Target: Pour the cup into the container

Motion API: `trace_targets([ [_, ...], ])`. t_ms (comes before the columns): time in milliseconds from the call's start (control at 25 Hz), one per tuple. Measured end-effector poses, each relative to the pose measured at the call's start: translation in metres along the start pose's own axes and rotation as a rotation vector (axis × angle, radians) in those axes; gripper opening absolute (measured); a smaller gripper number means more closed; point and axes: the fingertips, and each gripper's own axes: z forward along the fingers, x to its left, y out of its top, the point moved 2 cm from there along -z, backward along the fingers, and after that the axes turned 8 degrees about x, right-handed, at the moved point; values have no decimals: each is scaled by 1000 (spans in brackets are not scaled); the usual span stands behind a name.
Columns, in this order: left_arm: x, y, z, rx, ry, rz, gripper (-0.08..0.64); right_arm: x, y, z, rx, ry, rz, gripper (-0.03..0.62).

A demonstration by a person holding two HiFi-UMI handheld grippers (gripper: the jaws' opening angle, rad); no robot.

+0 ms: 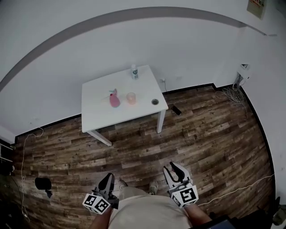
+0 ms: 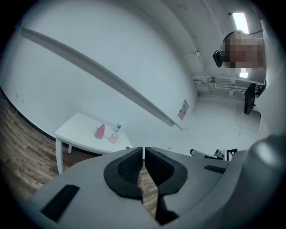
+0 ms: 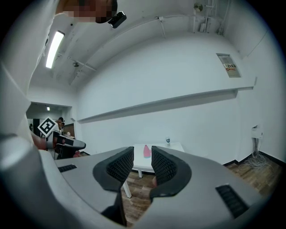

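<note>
Two claws: the left claw (image 1: 108, 178) and the right claw (image 1: 175, 169) were held low at the person's waist, well apart from the counter.
Left claw state: drawn almost together, a hairline slit, nothing between.
Right claw state: narrow, nothing in the gap.
Counter: white (image 1: 96, 118), standing across the wooden floor (image 1: 187, 138) against the wall.
Cup: translucent pink cup (image 1: 131, 98), upright near the counter's middle, just beside a pink bottle-shaped vessel (image 1: 115, 100).
Other stock: a small round dish or ring (image 1: 155, 102) near the front right corner; a clear bottle (image 1: 134, 72) at the back edge.
Step in hand: judged as the approach. The cup was ungrasped and the pour not begun.
Next move: called for reaching the counter, spreading one claw wide, and taking the cup by its wall while keeping it upright. Which vessel served as the container could not be settled.
Writing: the bottle's label and the wall sign (image 1: 256, 6) were too small to read. The marker cubes bore only black-and-white square codes.
</note>
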Motion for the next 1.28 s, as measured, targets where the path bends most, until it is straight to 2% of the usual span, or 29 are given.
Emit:
trace_targets([
  [240, -3, 0, -8, -9, 46, -7, 11, -4, 4, 6, -11, 15, 8, 109],
  [480, 0, 4, -6, 3, 24, 3, 11, 1, -4, 22, 26, 28, 10, 109],
  [680, 27, 13, 4, 10, 27, -33, 11, 8, 0, 44, 48, 28, 1, 109],
  [1080, 79, 69, 34, -2, -4, -21, 11, 4, 25, 94, 57, -33, -6, 109],
  [1280, 104, 88, 42, 25, -34, -7, 11, 17, 40, 126, 54, -41, -13, 109],
])
